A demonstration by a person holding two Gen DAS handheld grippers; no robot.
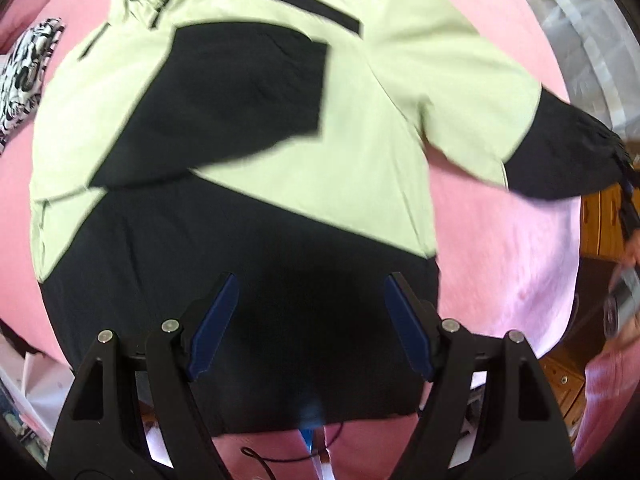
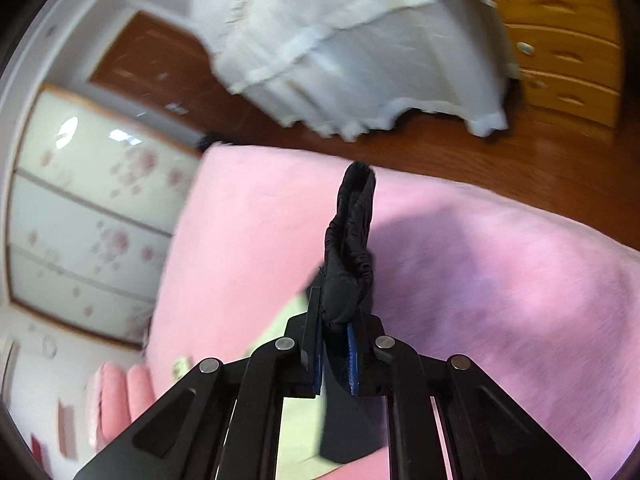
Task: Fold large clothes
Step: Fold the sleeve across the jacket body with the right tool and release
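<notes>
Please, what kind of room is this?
Most likely a bedroom. The jacket lies on a pink blanket that seems to cover a bed, a wooden chest of drawers stands beside it, and a wardrobe with flowered panels fills one wall.

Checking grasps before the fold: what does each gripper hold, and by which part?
The right gripper pinches the jacket by its black sleeve cuff. The left gripper holds nothing, jaws open above the hem.

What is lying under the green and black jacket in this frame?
The jacket lies spread on a pink blanket, which shows all around it. Whatever lies beneath its body is covered. The right gripper pinches the black sleeve cuff; the left gripper hangs open above the hem.
</notes>
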